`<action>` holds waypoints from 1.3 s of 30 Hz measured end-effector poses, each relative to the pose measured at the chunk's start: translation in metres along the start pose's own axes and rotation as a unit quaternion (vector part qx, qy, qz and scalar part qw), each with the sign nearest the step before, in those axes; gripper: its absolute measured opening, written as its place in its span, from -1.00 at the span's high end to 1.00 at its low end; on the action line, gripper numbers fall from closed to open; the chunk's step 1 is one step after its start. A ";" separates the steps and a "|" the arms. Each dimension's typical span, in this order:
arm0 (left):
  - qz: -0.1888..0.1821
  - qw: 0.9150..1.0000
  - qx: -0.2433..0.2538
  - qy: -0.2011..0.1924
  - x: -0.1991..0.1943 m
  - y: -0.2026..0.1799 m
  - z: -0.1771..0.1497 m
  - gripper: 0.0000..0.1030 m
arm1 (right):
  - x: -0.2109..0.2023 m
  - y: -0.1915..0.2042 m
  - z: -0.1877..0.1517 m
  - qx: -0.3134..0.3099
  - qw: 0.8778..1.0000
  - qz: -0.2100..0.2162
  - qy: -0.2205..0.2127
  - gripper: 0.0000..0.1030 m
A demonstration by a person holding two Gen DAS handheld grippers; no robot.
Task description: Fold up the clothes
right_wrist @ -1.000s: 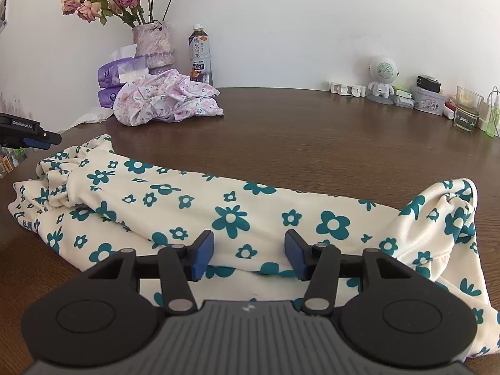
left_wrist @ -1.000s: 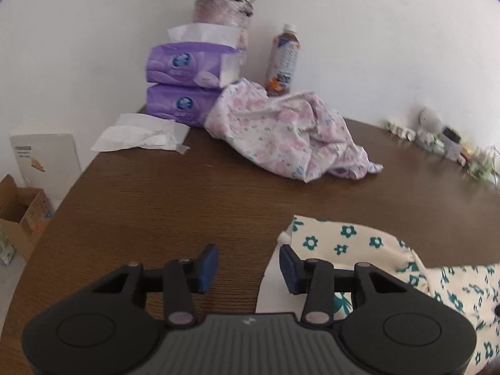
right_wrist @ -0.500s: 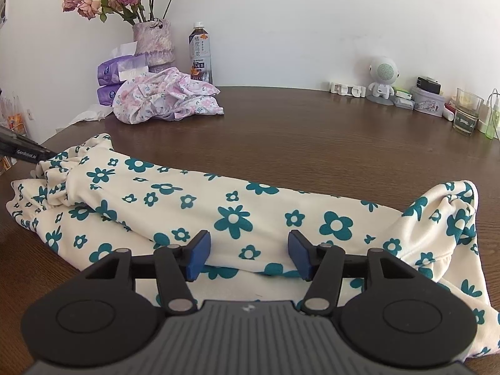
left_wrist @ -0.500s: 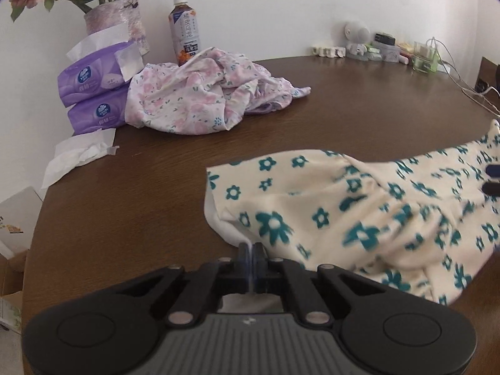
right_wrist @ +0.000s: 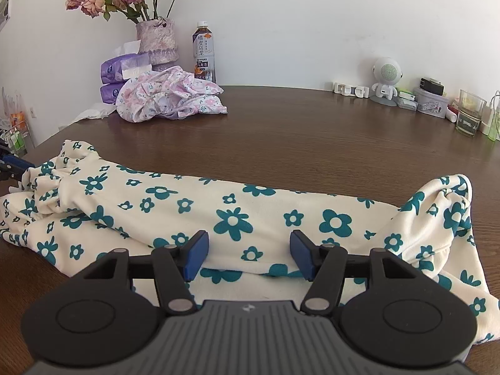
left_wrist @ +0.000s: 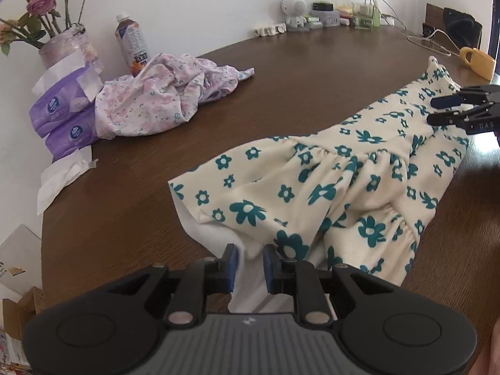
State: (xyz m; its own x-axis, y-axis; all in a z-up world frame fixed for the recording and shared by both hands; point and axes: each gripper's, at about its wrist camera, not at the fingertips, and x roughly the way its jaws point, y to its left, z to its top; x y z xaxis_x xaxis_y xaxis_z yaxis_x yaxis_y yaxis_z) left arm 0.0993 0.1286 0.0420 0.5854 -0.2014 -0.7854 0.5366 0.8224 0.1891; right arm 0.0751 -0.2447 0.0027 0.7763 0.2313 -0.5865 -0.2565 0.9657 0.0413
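A cream garment with teal flowers (left_wrist: pixel 343 187) lies stretched across the brown table (left_wrist: pixel 297 72). My left gripper (left_wrist: pixel 250 264) sits at its hem end. Its pads stand a narrow gap apart, and a white fold of the lining fills that gap. In the right wrist view the same garment (right_wrist: pixel 234 206) runs left to right. My right gripper (right_wrist: pixel 249 253) hangs wide open over the garment's near edge, with nothing pinched. The left view shows the right gripper (left_wrist: pixel 432 111) above the far end. The left gripper (right_wrist: pixel 12 164) shows at the far left edge of the right view.
A crumpled pink floral garment (right_wrist: pixel 165 97) lies at the back left beside purple tissue packs (right_wrist: pixel 112 72), a vase (right_wrist: pixel 156 40) and a bottle (right_wrist: pixel 204 56). Small items and a glass (right_wrist: pixel 468 115) line the back right. A yellow mug (left_wrist: pixel 476 59) stands beyond the garment's far end.
The left gripper went from open beside the hem to fully shut, and now stands slightly apart with cloth between its pads. Its view swung right. The right gripper's jaws widened a little.
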 end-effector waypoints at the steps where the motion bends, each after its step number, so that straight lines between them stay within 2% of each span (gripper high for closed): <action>1: -0.008 1.000 0.001 -0.003 0.000 0.001 0.000 0.68 | 0.000 0.000 0.000 0.000 1.000 0.000 0.000 -0.15; 3: -0.028 0.999 -0.005 -0.017 0.000 0.005 0.002 0.67 | 0.000 0.000 0.000 0.001 1.000 0.000 0.000 -0.16; 5: -0.031 0.999 -0.002 -0.020 0.003 0.005 0.007 0.58 | 0.000 0.000 0.001 0.002 1.000 0.001 0.000 -0.18; 7: -0.014 1.000 0.015 -0.014 0.010 0.002 0.011 0.24 | 0.001 0.001 0.001 0.000 1.000 0.000 0.001 -0.23; 9: 0.013 0.999 0.043 -0.003 0.018 -0.002 0.015 0.17 | 0.001 0.002 0.000 -0.002 1.000 -0.001 0.002 -0.24; 14: -0.007 0.998 0.068 0.002 0.029 0.007 0.021 0.12 | 0.000 0.002 0.000 0.001 1.000 -0.002 0.001 -0.24; 16: -0.015 0.997 0.073 0.000 0.032 0.012 0.024 -0.13 | -0.001 0.001 0.000 0.014 1.000 -0.004 -0.003 -0.24; 18: -0.029 0.998 0.056 -0.003 0.036 0.020 0.023 -0.24 | -0.003 0.001 -0.001 0.032 0.999 -0.009 -0.008 -0.24; 20: -0.052 0.998 0.031 -0.006 0.038 0.030 0.021 -0.24 | -0.004 0.001 -0.001 0.041 0.999 -0.014 -0.011 -0.24; 22: -0.072 0.997 0.007 -0.009 0.038 0.036 0.017 -0.13 | -0.003 0.002 -0.001 0.043 0.999 -0.017 -0.010 -0.24; 24: -0.088 0.996 0.008 -0.011 0.034 0.032 0.014 0.03 | -0.003 0.002 -0.001 0.043 0.999 -0.019 -0.009 -0.24; 26: -0.103 0.995 0.010 -0.012 0.029 0.029 0.011 0.46 | -0.002 0.003 -0.001 0.042 0.999 -0.022 -0.008 -0.24; 27: -0.111 0.994 0.011 -0.013 0.027 0.027 0.010 0.99 | -0.002 0.004 -0.001 0.041 0.999 -0.023 -0.008 -0.24; 32: -0.159 0.987 0.024 -0.001 0.007 0.012 -0.002 0.99 | -0.001 0.005 0.000 0.038 0.999 -0.026 -0.006 -0.25; 35: -0.184 0.983 0.010 -0.014 -0.004 0.014 -0.010 0.99 | -0.001 0.005 0.000 0.038 0.999 -0.026 -0.005 -0.26; 38: -0.159 0.987 0.006 -0.022 -0.005 0.016 -0.011 0.93 | -0.001 0.005 0.000 0.037 0.999 -0.026 -0.005 -0.28; 39: -0.149 0.989 0.008 -0.025 -0.004 0.015 -0.010 0.79 | -0.001 0.004 0.000 0.037 0.999 -0.026 -0.005 -0.28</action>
State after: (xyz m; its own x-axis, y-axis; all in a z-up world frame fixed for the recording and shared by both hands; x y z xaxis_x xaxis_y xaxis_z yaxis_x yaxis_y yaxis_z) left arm 0.0995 0.1473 0.0420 0.4290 -0.4595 -0.7777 0.6986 0.7146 -0.0368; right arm 0.0731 -0.2408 0.0034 0.7928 0.1820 -0.5817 -0.1732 0.9823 0.0713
